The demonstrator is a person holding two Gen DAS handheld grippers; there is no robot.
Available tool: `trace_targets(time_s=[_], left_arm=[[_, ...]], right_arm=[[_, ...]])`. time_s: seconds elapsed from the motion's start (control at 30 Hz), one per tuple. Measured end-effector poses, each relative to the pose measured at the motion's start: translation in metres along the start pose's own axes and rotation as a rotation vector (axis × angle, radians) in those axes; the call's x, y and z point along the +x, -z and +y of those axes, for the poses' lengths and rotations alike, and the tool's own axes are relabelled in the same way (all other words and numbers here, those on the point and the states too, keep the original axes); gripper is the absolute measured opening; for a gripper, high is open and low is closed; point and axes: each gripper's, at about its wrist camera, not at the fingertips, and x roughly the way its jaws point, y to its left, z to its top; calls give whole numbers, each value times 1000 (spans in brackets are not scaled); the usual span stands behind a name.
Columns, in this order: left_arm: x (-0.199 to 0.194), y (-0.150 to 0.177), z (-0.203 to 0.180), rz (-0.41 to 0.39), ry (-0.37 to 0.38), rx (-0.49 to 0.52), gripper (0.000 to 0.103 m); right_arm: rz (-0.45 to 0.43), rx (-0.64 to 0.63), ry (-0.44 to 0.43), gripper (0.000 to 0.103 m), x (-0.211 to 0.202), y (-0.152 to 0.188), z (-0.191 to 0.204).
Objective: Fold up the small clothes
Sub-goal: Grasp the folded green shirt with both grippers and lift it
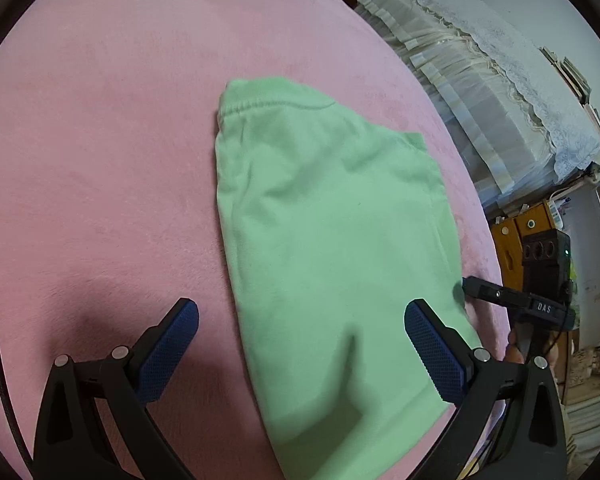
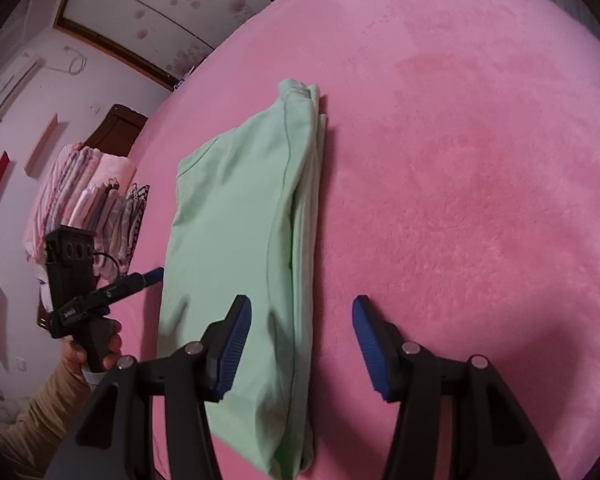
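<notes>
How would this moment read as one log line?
left gripper: open | right gripper: open | green garment: folded, flat on pink blanket

A small mint-green garment (image 1: 332,240) lies flat on the pink fleece bed (image 1: 100,160), folded lengthwise into a long narrow shape. Its stitched hem band is at the far end. Along one long side several layers stack up at the edge (image 2: 308,208). The cloth is smooth, with few wrinkles.

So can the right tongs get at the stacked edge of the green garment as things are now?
Probably yes: the right tongs are open, straddling the layered edge of the green garment on the pink blanket, with nothing between.
</notes>
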Motion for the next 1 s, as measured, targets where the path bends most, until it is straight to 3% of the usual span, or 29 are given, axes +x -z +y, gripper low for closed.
trace_targets(time_s=[0.57,0.8,0.87,0.9,0.93,0.97,1.0], left_arm=[[48,-45,5,-8,233,52,102],[60,-62,1,-55,273,44,100],[59,-63,0,-75,253,53,89],[59,-63,3,-81,238,54,71],[59,-63,7,-82,216,39,60],[59,-63,12,-84,203,20,40],[59,-64,17,-84,195,-5,23]], right_arm=[[61,-53,-158,53,65,-55,7],[54,-54,-206,53,81,-78,15],[51,-65,-199,50,85,-81,20],[45,-82,-182,40,86,-82,22],[41,-102,-158,32,86,-81,24],[38,-108,-131,13,86,-79,24],[38,-102,-133,11,86,-78,21]])
